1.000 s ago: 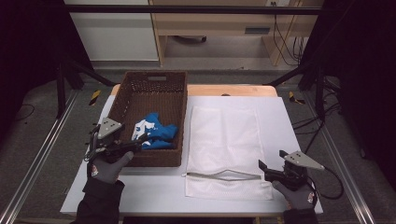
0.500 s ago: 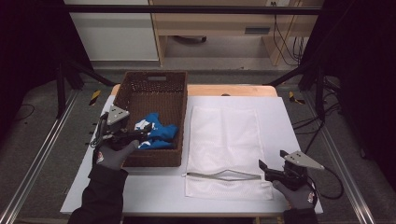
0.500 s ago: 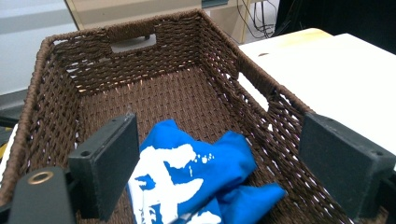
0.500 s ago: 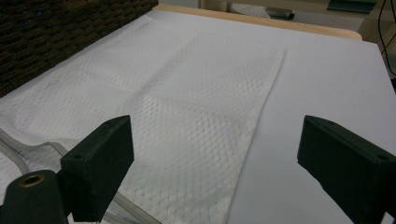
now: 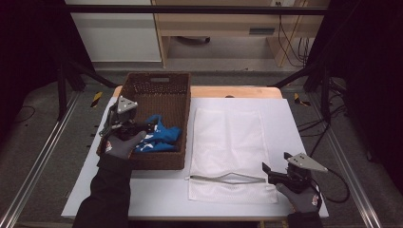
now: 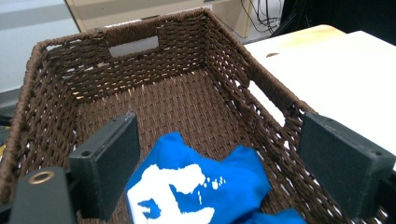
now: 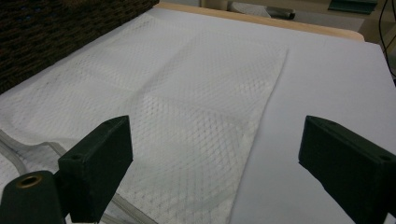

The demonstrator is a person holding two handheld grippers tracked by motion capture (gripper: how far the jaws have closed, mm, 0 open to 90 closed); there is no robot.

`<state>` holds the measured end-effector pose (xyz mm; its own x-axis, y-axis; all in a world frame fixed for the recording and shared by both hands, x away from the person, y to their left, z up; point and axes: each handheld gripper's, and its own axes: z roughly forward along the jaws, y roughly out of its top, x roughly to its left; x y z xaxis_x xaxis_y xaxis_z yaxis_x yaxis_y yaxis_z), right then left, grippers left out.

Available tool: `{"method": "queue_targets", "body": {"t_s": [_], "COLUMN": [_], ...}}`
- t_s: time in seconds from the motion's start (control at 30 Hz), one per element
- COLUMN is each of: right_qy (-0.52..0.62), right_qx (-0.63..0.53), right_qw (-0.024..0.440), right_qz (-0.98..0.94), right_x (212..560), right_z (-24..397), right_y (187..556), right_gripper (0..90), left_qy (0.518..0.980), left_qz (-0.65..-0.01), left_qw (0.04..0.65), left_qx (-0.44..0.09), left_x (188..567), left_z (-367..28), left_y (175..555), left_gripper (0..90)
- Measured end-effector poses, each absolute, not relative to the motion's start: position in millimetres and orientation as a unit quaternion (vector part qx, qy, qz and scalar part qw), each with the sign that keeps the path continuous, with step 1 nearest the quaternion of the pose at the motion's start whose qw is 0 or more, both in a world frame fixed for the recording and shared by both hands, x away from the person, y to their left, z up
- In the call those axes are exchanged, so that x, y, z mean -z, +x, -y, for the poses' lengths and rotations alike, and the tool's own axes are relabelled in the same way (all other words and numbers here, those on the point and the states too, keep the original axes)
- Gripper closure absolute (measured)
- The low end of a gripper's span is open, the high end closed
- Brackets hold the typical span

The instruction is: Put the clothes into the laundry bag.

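A brown wicker basket [image 5: 164, 85] stands on the left half of the white table and holds a blue cloth with white print [image 5: 159, 137]. My left gripper [image 5: 147, 127] hovers open over the basket, just above the cloth; in the left gripper view the cloth [image 6: 196, 186] lies between and below the spread jaws, with the basket's wall [image 6: 140, 65] beyond. A white mesh laundry bag [image 5: 230, 147] lies flat to the right of the basket, its zipper edge toward me. My right gripper [image 5: 267, 172] rests open at the bag's near right corner, over the mesh bag [image 7: 187, 102].
The table's white top [image 5: 285, 114] extends right of the bag. A wooden strip [image 5: 237, 91] runs along the far edge. Dark metal frame legs [image 5: 309, 71] and cables stand beyond the table on both sides.
My left gripper has moved forward and to the right, from the basket's near left rim to over the blue cloth inside. The right gripper has stayed put.
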<state>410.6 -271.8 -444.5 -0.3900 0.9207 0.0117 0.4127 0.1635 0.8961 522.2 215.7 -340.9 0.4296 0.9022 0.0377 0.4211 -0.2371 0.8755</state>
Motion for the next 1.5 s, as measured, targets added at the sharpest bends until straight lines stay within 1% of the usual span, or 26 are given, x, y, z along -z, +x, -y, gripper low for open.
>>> {"method": "queue_targets", "body": {"t_s": [0.27, 0.5, 0.8, 0.83, 0.93, 0.97, 1.1, 1.27, 1.5], "right_qy": [0.470, 0.471, 0.471, 0.470, 0.470, 0.470, 0.471, 0.470, 0.470], "right_qx": [-0.441, -0.439, -0.436, -0.435, -0.433, -0.432, -0.429, -0.427, -0.426], "right_qw": [0.287, 0.285, 0.281, 0.282, 0.281, 0.280, 0.278, 0.277, 0.277], "right_qz": [-0.709, -0.710, -0.714, -0.715, -0.716, -0.717, -0.718, -0.721, -0.722], "right_x": [445.5, 445.8, 447.4, 448.0, 448.8, 449.2, 450.9, 451.6, 452.2], "right_z": [271.8, 271.8, 271.0, 270.7, 270.6, 270.3, 269.6, 269.4, 269.6], "right_y": [411.5, 411.7, 412.5, 412.9, 413.3, 413.4, 414.1, 414.6, 415.4], "right_gripper": [10.2, 10.1, 9.9, 9.8, 9.8, 9.7, 9.5, 9.2, 8.9], "left_qy": [0.735, 0.758, 0.779, 0.786, 0.790, 0.797, 0.805, 0.818, 0.830], "left_qz": [-0.460, -0.447, -0.447, -0.446, -0.442, -0.441, -0.439, -0.436, -0.434], "left_qw": [0.408, 0.377, 0.352, 0.347, 0.343, 0.335, 0.325, 0.298, 0.276], "left_qx": [-0.285, -0.288, -0.262, -0.252, -0.250, -0.241, -0.232, -0.228, -0.219], "left_x": [348.1, 362.9, 380.2, 382.8, 384.1, 387.4, 390.8, 396.3, 403.6], "left_z": [-215.2, -213.1, -212.4, -212.0, -210.7, -209.9, -208.9, -204.7, -201.3], "left_y": [540.8, 556.8, 563.6, 564.7, 564.9, 566.3, 568.4, 571.5, 574.8], "left_gripper": [13.2, 14.2, 15.5, 15.4, 15.6, 15.6, 15.3, 15.0, 10.7]}}
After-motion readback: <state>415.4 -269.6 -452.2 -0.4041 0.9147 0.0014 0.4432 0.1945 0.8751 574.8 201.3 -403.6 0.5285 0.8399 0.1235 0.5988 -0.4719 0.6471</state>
